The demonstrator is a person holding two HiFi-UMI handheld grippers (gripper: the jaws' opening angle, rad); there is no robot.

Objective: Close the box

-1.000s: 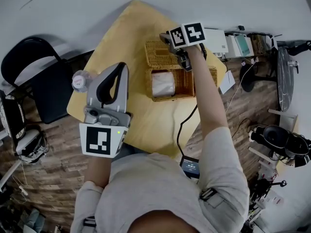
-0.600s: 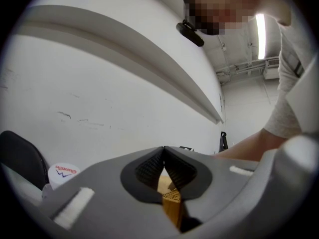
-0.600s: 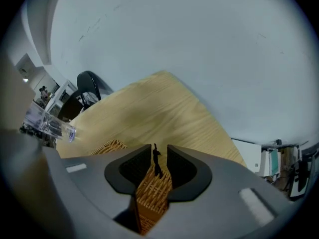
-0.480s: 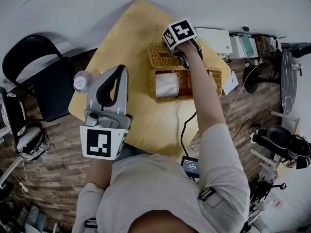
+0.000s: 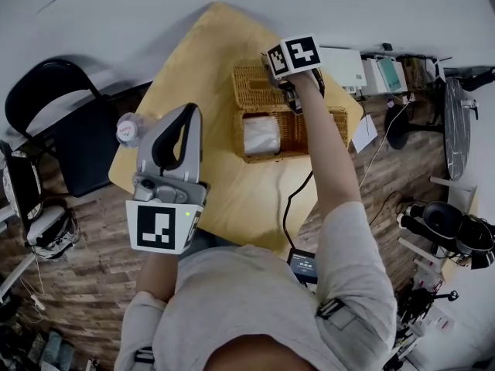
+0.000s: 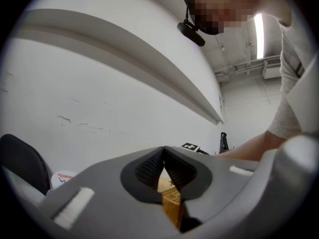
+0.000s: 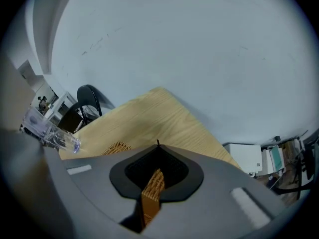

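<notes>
Right gripper [image 7: 156,176] had just clamped shut on what looked like the wicker lid [image 5: 254,86] edge, with the box [image 5: 334,124] open and its closing not yet done.

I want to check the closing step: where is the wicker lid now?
Head view: the wicker lid lies open just beyond the wicker box, and the right tongs, which have just been closing, are shut on its edge.
</notes>
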